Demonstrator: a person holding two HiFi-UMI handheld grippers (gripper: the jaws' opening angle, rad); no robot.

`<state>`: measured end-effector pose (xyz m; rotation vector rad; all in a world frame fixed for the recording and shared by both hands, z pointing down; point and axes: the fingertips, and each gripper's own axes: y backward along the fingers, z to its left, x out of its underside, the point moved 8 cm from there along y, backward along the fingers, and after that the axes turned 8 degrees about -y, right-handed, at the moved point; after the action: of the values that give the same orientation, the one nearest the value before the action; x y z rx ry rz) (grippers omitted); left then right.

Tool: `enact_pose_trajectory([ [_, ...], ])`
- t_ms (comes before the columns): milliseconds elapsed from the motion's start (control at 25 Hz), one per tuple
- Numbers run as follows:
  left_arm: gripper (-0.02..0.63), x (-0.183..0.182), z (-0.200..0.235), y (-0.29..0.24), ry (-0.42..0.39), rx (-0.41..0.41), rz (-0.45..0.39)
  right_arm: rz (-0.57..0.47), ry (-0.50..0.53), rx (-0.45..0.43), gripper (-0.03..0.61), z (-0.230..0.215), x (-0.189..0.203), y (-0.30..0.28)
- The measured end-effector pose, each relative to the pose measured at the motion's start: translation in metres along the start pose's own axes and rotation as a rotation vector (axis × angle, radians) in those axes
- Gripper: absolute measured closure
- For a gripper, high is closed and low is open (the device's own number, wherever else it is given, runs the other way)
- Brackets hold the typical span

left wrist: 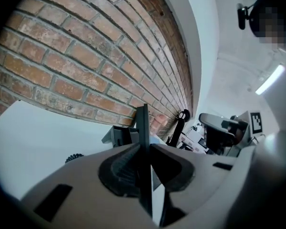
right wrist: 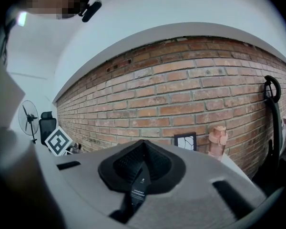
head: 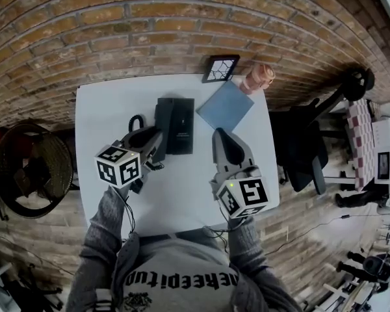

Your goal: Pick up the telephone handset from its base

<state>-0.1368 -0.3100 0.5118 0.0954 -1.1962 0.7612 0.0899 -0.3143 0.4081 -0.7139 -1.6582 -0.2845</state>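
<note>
The black telephone base [head: 180,125] lies on the white table [head: 104,109], with a coiled cord [head: 137,120] at its left. My left gripper [head: 156,138] reaches over the base's left side. In the left gripper view its jaws [left wrist: 144,154] press on a thin dark slab standing edge-on between them, the handset [left wrist: 142,120]. Beyond it show the base [left wrist: 115,135] and the cord [left wrist: 74,157]. My right gripper [head: 223,137] hovers to the right of the base, apart from it. Its pads [right wrist: 133,163] meet with nothing held.
A blue folder [head: 225,106] lies right of the base. At the table's far edge stand a small framed picture [head: 220,68] and a pink bottle [head: 260,77]. A black office chair [head: 305,138] is right of the table, a fan [head: 32,168] left. A brick wall [right wrist: 181,94] runs behind.
</note>
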Motion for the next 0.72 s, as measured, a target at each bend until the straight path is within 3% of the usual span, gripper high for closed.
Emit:
enact_pose_trajectory([
  [720, 0.546, -0.025, -0.032, 0.068, -0.157, -0.043, -0.102, -0.077, 0.03, 0.036, 0.574, 0.044, -0.01, 0.04],
])
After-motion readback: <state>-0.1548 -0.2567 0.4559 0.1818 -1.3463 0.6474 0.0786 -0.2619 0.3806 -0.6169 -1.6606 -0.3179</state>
